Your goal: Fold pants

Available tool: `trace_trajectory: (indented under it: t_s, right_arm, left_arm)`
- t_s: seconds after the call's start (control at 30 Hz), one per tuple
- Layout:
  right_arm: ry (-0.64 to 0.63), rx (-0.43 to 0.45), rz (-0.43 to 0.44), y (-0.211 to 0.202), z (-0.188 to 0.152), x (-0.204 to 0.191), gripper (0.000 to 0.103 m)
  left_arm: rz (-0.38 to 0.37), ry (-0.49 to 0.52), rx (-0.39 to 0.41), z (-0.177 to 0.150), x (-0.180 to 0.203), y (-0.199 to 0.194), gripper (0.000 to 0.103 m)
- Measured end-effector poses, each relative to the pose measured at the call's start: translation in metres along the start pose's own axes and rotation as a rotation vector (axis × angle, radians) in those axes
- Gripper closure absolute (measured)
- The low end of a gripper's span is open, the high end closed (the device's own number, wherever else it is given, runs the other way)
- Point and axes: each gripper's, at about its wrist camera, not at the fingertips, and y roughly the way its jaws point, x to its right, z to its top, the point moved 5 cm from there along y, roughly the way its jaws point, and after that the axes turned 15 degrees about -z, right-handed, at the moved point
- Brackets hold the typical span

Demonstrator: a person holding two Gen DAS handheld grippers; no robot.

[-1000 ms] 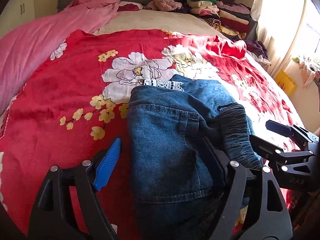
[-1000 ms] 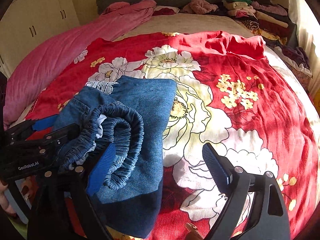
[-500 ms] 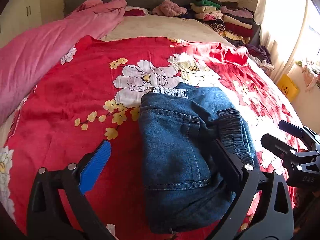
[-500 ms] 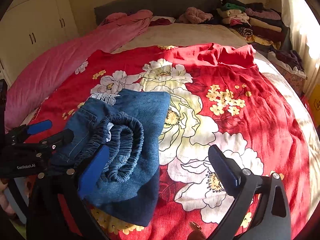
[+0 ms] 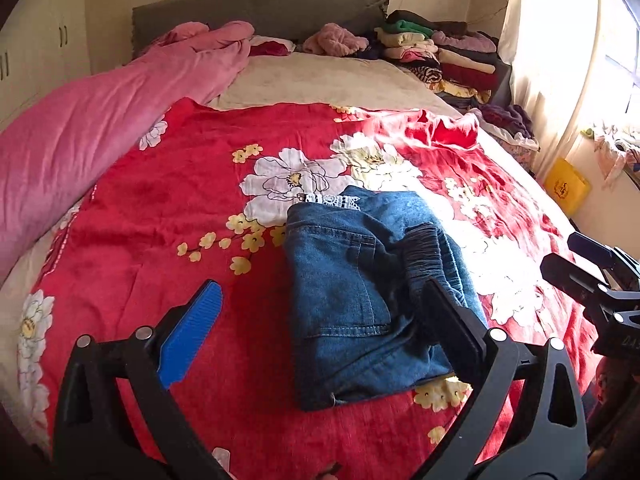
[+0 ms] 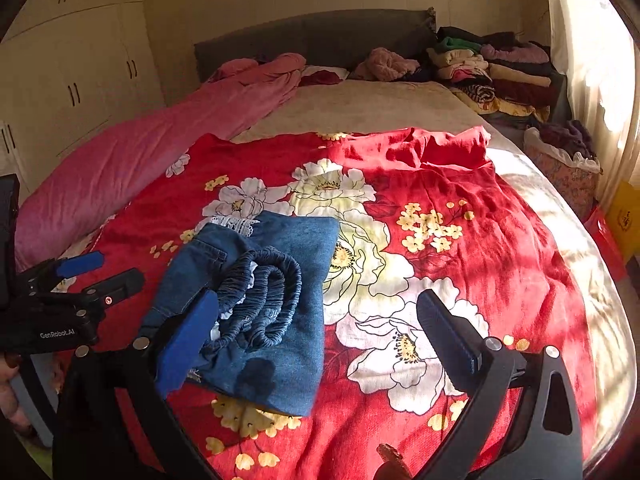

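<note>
The blue denim pants (image 5: 352, 296) lie folded into a compact bundle on the red floral blanket (image 5: 160, 208), elastic waistband on top at the right. They also show in the right wrist view (image 6: 276, 300). My left gripper (image 5: 320, 316) is open and empty, held back above the near edge of the bundle. My right gripper (image 6: 316, 328) is open and empty, to the right of the bundle. Each gripper shows at the edge of the other's view: the right one (image 5: 576, 256), the left one (image 6: 100, 268).
A pink duvet (image 5: 80, 136) lies along the bed's left side. Stacks of folded clothes (image 5: 440, 56) sit at the far right by the grey headboard (image 5: 256, 8). A curtained window is at the right, wardrobes (image 6: 80, 64) at the left.
Both grippers have drawn back and up from the pants, which now look smaller and lie free on the blanket. The pants have not moved.
</note>
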Motion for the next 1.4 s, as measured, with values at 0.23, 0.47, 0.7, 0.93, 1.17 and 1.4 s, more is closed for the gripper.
trace_trajectory:
  t_s: [0.23,0.47,0.7,0.93,1.17,1.4]
  right_arm:
    - [-0.007,0.081,-0.005,-0.04,0.0,0.0,0.005]
    - [0.0,0.11,-0.002,-0.064,-0.01,0.002,0.005]
    - [0.003,0.117,0.004,-0.082,-0.024,0.003,0.005]
    - [-0.003,0.126,0.002,-0.094,-0.039,0.004,0.004]
    - [-0.001,0.026,-0.029,-0.071,-0.076,0.005,0.004]
    - [0.005,-0.041,-0.034,-0.052,-0.095,0.003,0.004]
  left_arm:
    - [-0.002,0.023,0.041,-0.008,0.012,-0.032,0.01]
    - [-0.014,0.045,0.066,-0.019,0.026,-0.054,0.01]
    - [-0.021,0.047,0.066,-0.033,0.032,-0.064,0.01]
    - [-0.027,0.05,0.063,-0.048,0.035,-0.068,0.01]
    - [-0.018,0.026,0.007,-0.079,0.024,-0.053,0.01]
    - [-0.007,-0.007,-0.033,-0.101,0.012,-0.039,0.01]
